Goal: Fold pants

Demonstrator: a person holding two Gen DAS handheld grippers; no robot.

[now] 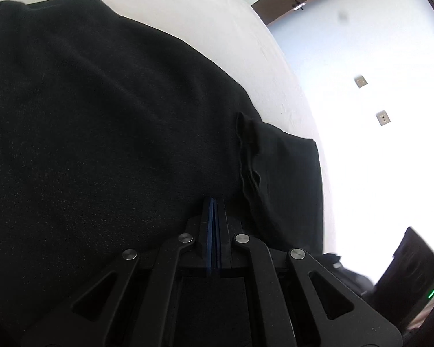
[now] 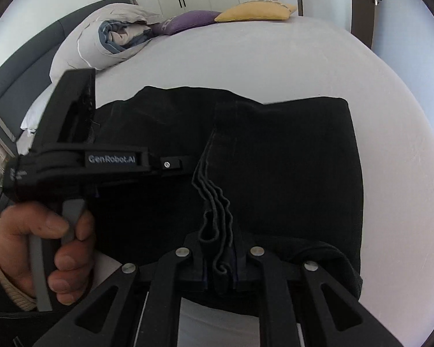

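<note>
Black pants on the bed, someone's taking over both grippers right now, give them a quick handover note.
Right gripper: shut on a bunched stack of hem edges of the black pants.
Left gripper: shut, tips against the cloth; whether it pinches any fabric cannot be told. The person's left hand holds its handle.
Pants: lying on the bed, already doubled into a compact layered shape.
Done: at least one fold is in.
Left: probably carry the gripped edge across for the next fold, lay it flat, smooth, and release both grippers.
</note>
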